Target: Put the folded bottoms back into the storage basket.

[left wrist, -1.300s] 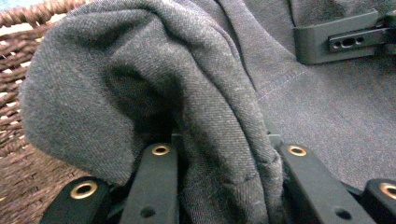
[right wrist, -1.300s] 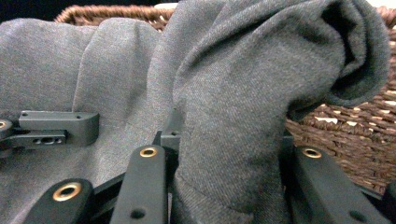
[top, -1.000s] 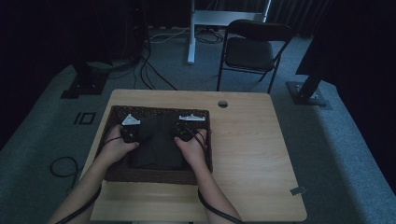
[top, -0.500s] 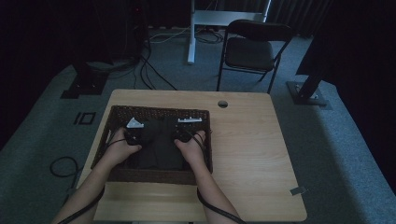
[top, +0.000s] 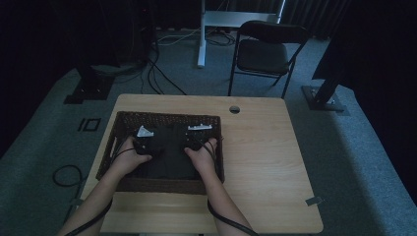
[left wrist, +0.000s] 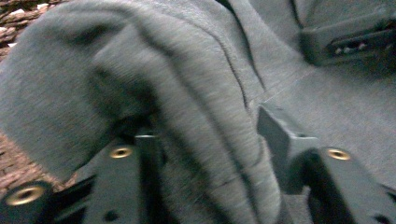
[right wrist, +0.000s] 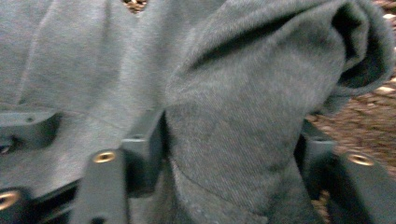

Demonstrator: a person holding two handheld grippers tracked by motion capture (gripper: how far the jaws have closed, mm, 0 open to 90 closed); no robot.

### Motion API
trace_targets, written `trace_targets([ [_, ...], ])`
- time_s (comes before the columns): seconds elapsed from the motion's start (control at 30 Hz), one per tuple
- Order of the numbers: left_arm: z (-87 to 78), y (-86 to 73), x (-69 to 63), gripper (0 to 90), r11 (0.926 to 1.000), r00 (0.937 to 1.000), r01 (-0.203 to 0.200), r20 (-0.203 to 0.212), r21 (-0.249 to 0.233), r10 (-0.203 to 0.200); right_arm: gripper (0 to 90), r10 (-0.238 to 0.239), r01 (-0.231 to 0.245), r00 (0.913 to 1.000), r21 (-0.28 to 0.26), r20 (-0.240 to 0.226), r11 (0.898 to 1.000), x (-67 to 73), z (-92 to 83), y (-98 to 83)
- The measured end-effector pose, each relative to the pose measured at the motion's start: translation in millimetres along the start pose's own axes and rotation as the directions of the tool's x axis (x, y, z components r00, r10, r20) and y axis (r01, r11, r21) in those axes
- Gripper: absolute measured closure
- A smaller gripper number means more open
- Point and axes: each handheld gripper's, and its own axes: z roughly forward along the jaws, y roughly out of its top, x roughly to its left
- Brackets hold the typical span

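A dark grey garment (top: 169,160) lies in a brown wicker basket (top: 167,117) on the left half of the wooden table (top: 265,162). Both hands reach into the basket from the near side. My left gripper (top: 146,142) rests on the cloth's left part. Its jaws have just been opening, and a thick fold of the garment (left wrist: 187,93) lies loose between them (left wrist: 210,135). My right gripper (top: 195,139) sits on the cloth's right part. Its jaws have also just been opening, with a rolled fold (right wrist: 261,79) standing between them (right wrist: 229,135).
Basket weave (right wrist: 364,116) shows past the cloth's edge. The other gripper (left wrist: 345,37) lies close by on the garment. A round cable hole (top: 234,109) marks the table's far edge. A black folding chair (top: 268,51) and floor cables (top: 162,73) lie beyond the table.
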Motion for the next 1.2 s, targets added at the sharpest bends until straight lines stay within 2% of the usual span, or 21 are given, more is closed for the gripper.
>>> trace_targets([
  [0.03,-0.3,0.4,1.3,40.7,0.9999,0.9999,0.014,-0.008,-0.005,-0.014,27.0,-0.037,0.037,0.9991,-0.009,0.019,0.999,-0.2,0.1,0.8],
  [0.07,-0.3,0.4,1.3,40.5,0.9999,0.9999,0.014,-0.008,-0.005,-0.014,24.5,-0.039,0.039,0.999,-0.01,0.021,0.999,-0.1,0.2,0.7],
  [0.1,-0.8,1.2,2.9,39.2,0.9989,0.9989,0.042,-0.018,-0.02,-0.043,21.5,-0.035,0.035,0.9992,-0.008,0.019,0.999,0.2,0.4,0.3],
  [0.17,-1.0,1.3,3.1,38.3,0.9988,0.9985,0.047,-0.026,-0.015,-0.047,17.0,-0.046,0.046,0.9987,0.01,0.021,0.999,0.5,0.0,-0.1],
  [0.2,-1.1,1.3,3.1,35.1,0.9985,0.9981,0.053,-0.03,-0.012,-0.053,15.3,-0.05,0.049,0.9985,0.012,0.023,0.999,0.7,-0.6,0.1],
  [0.27,-2.5,1.3,3.7,31.6,0.9969,0.9963,0.077,-0.038,-0.017,-0.078,15.0,-0.052,0.052,0.9981,0.001,0.032,0.999,-0.3,-2.3,0.7],
  [0.37,-7.9,2.8,6.4,28.9,0.9956,0.994,0.089,-0.061,-0.031,-0.091,15.0,-0.057,0.057,0.998,-0.005,0.029,0.998,-3.9,-5.2,1.2],
  [0.4,-7.9,2.8,6.4,28.1,0.9956,0.994,0.089,-0.061,-0.031,-0.091,15.0,-0.057,0.057,0.998,-0.005,0.029,0.998,-3.9,-5.2,1.2],
  [0.43,-13.5,4.4,8.6,25.3,0.9947,0.9915,0.081,-0.097,-0.063,-0.087,15.0,-0.054,0.055,0.9982,-0.013,0.026,0.998,-5.3,-7.4,1.7],
  [0.47,-17.9,5.8,9.6,25.1,0.9951,0.9917,0.07,-0.103,-0.07,-0.077,15.0,-0.058,0.058,0.998,-0.017,0.025,0.998,-5.7,-9.0,2.2],
  [0.7,-38.3,11.8,11.2,25.0,0.9902,0.9908,0.096,-0.086,-0.101,-0.105,13.5,-0.079,0.079,0.9968,-0.067,0.007,0.995,-8.1,-21.6,8.7],
  [0.8,-43.4,13.5,11.4,25.0,0.9874,0.9903,0.094,-0.09,-0.127,-0.106,13.6,-0.06,0.06,0.9982,-0.094,0.002,0.994,-8.2,-26.0,11.6],
  [0.83,-50.2,16.2,11.7,24.9,0.9839,0.9901,0.091,-0.092,-0.154,-0.106,13.6,-0.068,0.067,0.9977,-0.104,-0.001,0.992,-8.1,-29.8,14.1],
  [0.93,-55.7,18.4,11.0,24.8,0.9837,0.9908,0.08,-0.095,-0.161,-0.096,13.6,-0.075,0.074,0.9972,-0.111,-0.002,0.991,-8.1,-33.2,16.2],
  [1.0,-59.7,20.1,10.3,24.2,0.981,0.9908,0.084,-0.09,-0.175,-0.101,13.6,-0.075,0.075,0.9972,-0.115,0.002,0.991,-8.2,-36.0,17.7],
  [1.13,-64.8,20.8,6.0,24.1,0.9815,0.9931,0.079,-0.072,-0.175,-0.093,13.6,-0.083,0.082,0.9965,-0.127,-0.002,0.988,-7.2,-44.0,20.9],
  [1.2,-67.0,21.2,1.9,22.5,0.9802,0.9946,0.08,-0.05,-0.181,-0.091,13.6,-0.086,0.085,0.9962,-0.134,-0.007,0.987,-6.7,-49.0,22.9],
])
